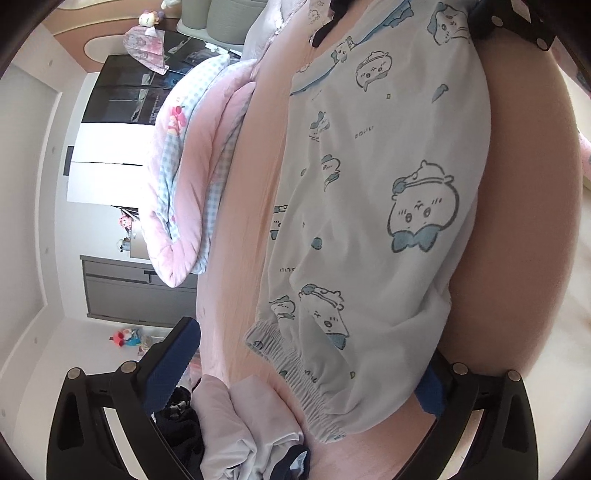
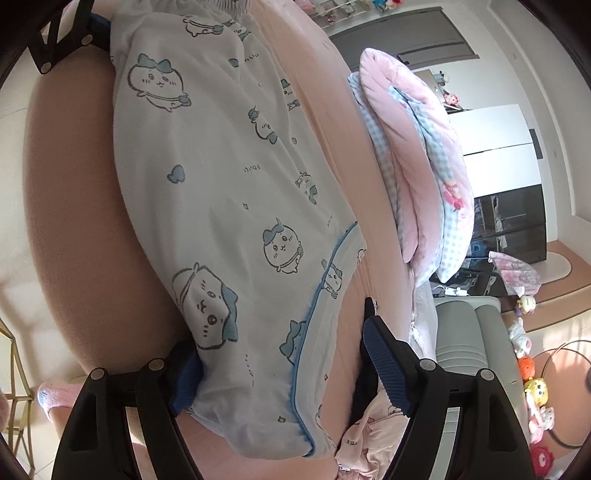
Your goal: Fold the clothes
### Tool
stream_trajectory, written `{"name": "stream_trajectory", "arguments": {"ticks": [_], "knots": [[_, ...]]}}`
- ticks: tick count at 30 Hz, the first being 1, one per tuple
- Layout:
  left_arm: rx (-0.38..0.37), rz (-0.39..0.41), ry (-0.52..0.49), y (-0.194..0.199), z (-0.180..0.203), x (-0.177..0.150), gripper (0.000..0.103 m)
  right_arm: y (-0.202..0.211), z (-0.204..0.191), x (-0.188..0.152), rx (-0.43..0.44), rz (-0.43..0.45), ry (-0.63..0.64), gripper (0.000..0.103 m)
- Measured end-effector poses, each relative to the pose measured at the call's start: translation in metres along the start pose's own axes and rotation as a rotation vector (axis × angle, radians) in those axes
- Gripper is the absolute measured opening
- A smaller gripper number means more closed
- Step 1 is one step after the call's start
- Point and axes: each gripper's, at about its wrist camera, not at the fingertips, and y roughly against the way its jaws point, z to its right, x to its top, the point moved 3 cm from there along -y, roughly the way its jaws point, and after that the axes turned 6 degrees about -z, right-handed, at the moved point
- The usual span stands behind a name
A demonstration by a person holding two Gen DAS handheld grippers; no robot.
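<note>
A pale blue garment printed with cartoon faces lies flat on the pink bed sheet. My left gripper stands open across its elastic-gathered end; the left pad is clear of the cloth and the right pad sits at its edge. In the right wrist view the same garment stretches away over the sheet, and my right gripper is open astride its blue-trimmed end, the right pad apart from it. The opposite gripper's fingers show at the far end in each view.
A folded pink and blue-checked quilt lies beside the garment. Pale lilac clothes and a dark garment are heaped by my left gripper. A pink printed garment lies by my right. Grey cushions and plush toys lie beyond.
</note>
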Motion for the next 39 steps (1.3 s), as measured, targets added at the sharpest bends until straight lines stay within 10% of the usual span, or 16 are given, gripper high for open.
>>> {"name": "stream_trajectory", "arguments": {"ticks": [4, 7, 12, 14, 16, 27, 39], "knots": [[0.013, 0.012, -0.053, 0.004, 0.016, -0.004, 0.102, 0.003, -0.01, -0.001, -0.033, 0.007, 0.026, 0.078], [0.015, 0.048, -0.06, 0.01, 0.02, -0.007, 0.095, 0.004, -0.016, -0.003, 0.016, 0.001, 0.024, 0.056], [-0.106, 0.071, -0.032, 0.018, 0.035, -0.015, 0.038, 0.006, -0.036, -0.004, 0.03, 0.008, 0.096, 0.013], [-0.075, 0.078, -0.054, 0.02, 0.048, -0.015, 0.008, 0.005, -0.048, -0.005, 0.024, 0.009, 0.15, 0.009], [-0.036, 0.083, -0.081, 0.023, 0.062, -0.015, 0.001, 0.006, -0.055, -0.007, -0.027, 0.011, 0.189, 0.009], [-0.125, 0.072, -0.015, 0.023, 0.051, -0.015, 0.001, 0.005, -0.051, -0.005, -0.018, 0.018, 0.176, 0.009], [-0.399, -0.035, 0.147, 0.017, 0.013, -0.005, 0.005, 0.003, -0.01, 0.001, 0.258, -0.041, 0.046, 0.009]]}}
